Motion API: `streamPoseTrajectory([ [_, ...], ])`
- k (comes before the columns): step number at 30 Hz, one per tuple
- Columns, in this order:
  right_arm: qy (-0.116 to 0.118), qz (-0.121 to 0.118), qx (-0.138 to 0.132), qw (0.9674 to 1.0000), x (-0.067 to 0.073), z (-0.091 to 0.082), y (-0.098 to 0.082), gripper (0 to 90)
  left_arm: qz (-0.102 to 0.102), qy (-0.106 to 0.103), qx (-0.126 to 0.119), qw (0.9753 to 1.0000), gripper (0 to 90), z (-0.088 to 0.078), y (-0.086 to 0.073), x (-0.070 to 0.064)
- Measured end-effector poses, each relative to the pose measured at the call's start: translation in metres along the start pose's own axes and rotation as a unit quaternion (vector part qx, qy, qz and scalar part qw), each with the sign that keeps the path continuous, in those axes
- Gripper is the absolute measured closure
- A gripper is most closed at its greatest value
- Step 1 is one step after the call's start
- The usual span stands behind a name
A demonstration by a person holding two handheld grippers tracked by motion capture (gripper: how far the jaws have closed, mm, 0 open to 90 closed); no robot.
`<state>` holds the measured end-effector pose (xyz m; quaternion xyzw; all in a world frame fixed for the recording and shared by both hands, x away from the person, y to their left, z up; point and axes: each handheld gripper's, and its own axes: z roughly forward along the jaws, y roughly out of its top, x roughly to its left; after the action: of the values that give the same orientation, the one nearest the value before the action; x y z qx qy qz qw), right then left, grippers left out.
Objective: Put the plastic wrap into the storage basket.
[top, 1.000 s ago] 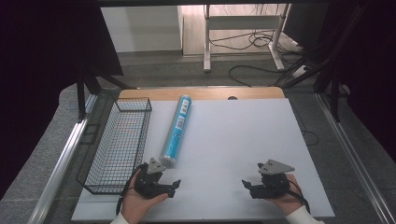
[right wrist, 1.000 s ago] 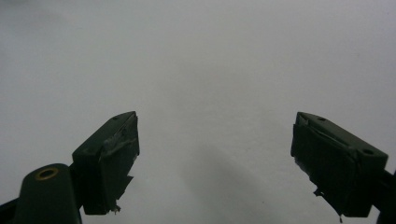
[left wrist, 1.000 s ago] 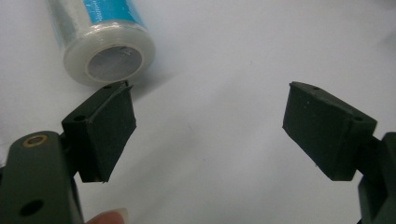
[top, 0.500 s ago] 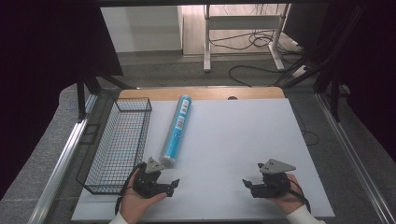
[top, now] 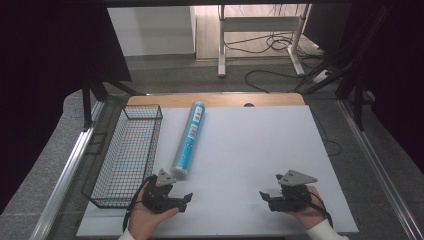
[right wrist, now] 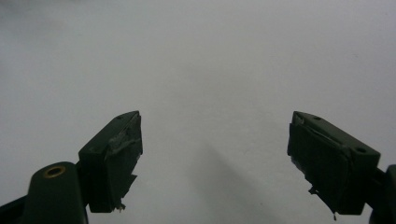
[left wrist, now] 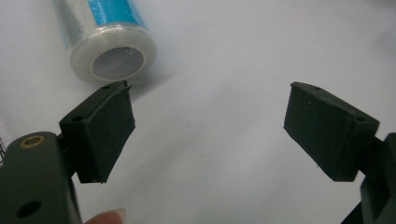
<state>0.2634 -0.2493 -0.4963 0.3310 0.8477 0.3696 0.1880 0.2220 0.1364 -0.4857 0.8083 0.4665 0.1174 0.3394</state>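
Along the worktop's [top: 280,150] near edge, the left gripper [top: 176,198] and right gripper [top: 270,196] rest with jaws spread wide, empty. Just beyond the left one, the blue wrapped roll [top: 189,140] lies slanting toward the far edge beside the wire basket [top: 125,150]; round, it would likely roll if nudged.

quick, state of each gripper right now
Left gripper: open, holding nothing; the blue roll lies just beyond it.
Right gripper: open, holding nothing, over bare white table.
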Motion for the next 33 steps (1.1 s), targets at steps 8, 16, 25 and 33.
streamPoseTrajectory([
  [8,0.003,0.006,-0.004,1.0,-0.004,0.0,0.0,19.6,-0.003,0.001,-0.005,1.0,14.9,-0.006,0.013,0.0],
  [16,0.002,0.004,-0.004,1.0,-0.002,0.0,0.0,20.2,-0.01,-0.001,-0.004,0.9999,12.7,-0.011,0.034,0.002],
  [25,-0.001,0.002,-0.007,1.0,-0.003,0.0,0.0,20.2,-0.019,0.004,-0.002,0.9998,11.5,-0.008,0.058,0.011],
  [33,-0.001,0.005,-0.009,1.0,-0.004,0.0,0.0,20.1,-0.022,0.001,0.015,0.9996,11.7,0.001,0.079,0.02],
])
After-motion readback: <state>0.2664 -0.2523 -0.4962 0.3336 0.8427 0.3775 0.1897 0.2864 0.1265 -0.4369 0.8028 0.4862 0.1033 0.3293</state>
